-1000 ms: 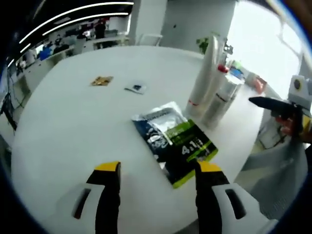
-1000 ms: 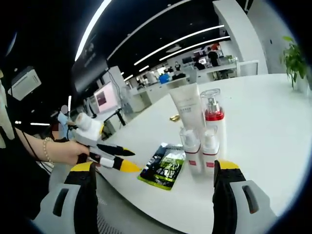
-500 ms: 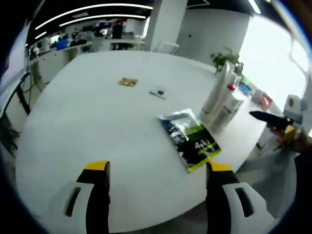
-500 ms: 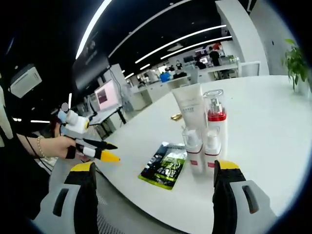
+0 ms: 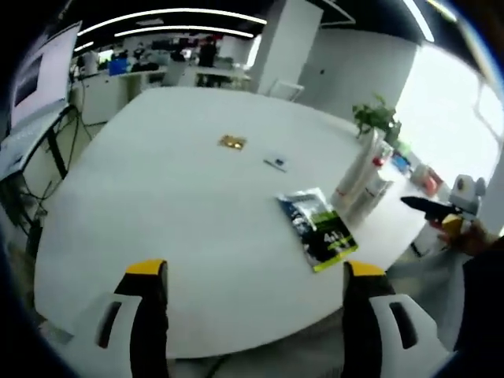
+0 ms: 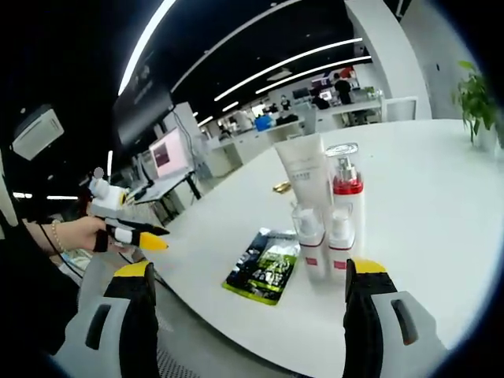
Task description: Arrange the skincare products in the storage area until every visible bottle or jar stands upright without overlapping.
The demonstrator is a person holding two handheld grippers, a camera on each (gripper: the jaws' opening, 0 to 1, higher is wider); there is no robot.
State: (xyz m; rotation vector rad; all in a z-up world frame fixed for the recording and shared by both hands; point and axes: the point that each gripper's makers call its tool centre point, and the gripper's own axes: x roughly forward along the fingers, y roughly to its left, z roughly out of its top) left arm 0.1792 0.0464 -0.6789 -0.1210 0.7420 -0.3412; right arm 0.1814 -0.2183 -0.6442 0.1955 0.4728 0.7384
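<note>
Upright skincare products stand grouped near the table edge: a tall white tube (image 6: 302,173), a pump bottle (image 6: 347,201) with a red collar, and two small white bottles (image 6: 309,242) in front. The same cluster (image 5: 361,179) appears far off in the left gripper view. A black-and-green sachet pack (image 6: 268,264) (image 5: 319,229) lies flat beside them. My left gripper (image 5: 253,272) is open, back from the table edge and holding nothing; a hand holds it out at the left (image 6: 139,237). My right gripper (image 6: 249,268) is open and empty, just short of the small bottles.
The round white table (image 5: 157,197) also carries a small gold packet (image 5: 232,142) and a small flat sachet (image 5: 276,163) farther in. The right gripper (image 5: 429,208) enters at the right. A potted plant (image 5: 376,118), desks and monitors stand beyond.
The left gripper has drawn back from the table, so the pack and bottles look smaller and farther. The right gripper has stayed put. Nothing on the table moved.
</note>
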